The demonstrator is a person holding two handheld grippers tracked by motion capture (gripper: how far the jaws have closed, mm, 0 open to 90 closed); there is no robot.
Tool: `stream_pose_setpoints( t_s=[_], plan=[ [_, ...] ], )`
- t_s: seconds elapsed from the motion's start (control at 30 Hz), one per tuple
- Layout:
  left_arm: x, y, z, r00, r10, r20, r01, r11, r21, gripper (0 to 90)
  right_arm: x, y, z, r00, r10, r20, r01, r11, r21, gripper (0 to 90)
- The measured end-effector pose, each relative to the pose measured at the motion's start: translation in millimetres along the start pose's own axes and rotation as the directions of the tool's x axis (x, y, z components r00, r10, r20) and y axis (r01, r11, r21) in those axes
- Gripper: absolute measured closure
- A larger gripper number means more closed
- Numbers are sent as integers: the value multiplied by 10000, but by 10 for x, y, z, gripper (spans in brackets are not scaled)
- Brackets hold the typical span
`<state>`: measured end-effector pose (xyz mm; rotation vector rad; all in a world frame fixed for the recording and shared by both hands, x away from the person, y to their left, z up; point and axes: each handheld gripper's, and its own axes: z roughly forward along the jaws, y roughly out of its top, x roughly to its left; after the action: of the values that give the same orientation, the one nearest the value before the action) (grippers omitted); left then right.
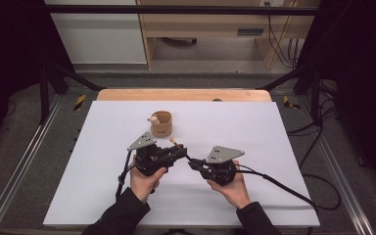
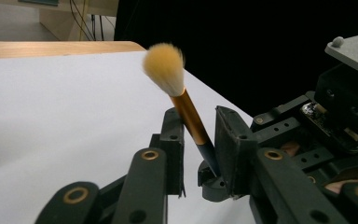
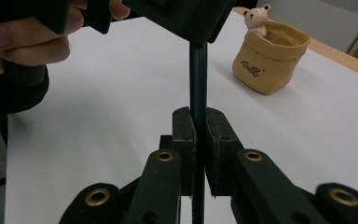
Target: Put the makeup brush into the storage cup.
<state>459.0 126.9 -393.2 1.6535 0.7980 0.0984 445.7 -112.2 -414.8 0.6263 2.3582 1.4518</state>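
Landmark: the tan fabric pot (image 1: 161,123), with a small bear figure (image 1: 152,119) on its rim, stands upright on the white sheet (image 1: 254,127) toward the far middle; everything below is placed from it.

Left gripper (image 1: 180,151): sits just nearer the person than the pot and a little to its right. In the left gripper view its jaws stand apart around the makeup brush (image 2: 185,109), the left pad seeming to touch the copper ferrule while the right pad stands clear, so I judge this side is not clamping it.

Brush: it is held in the air between the two grippers, near the pot's right front, bristle head (image 1: 174,141) pointing up toward the pot. That tilt likely readies it for dropping handle-first or head-up into the pot's open mouth.

Right gripper (image 1: 192,163): farther right of the pot and closer to the person. In the right gripper view (image 3: 198,140) its jaws are pressed narrow on the dark handle (image 3: 198,79), carrying the brush's weight.

Why two grips: this looks like a handover, one side bearing the brush low on the handle while the other finds a grip near the ferrule.

Risk: a thin round handle may swivel if only one pad bears on it.
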Motion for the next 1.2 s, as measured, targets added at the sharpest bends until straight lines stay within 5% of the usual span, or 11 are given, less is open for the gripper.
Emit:
stream_pose_setpoints(
  t_s=[0.43,1.2],
  plan=[
    [-10,-11,2,9999,-144,54,144,9999,23,772,5,-12,17,10000,-28,-42,29,10000,76,837],
    [-84,-22,-2,9992,239,321,-240,9997,52,834,7,-32,45,10000,-74,-66,76,9998,200,819]
  ],
)
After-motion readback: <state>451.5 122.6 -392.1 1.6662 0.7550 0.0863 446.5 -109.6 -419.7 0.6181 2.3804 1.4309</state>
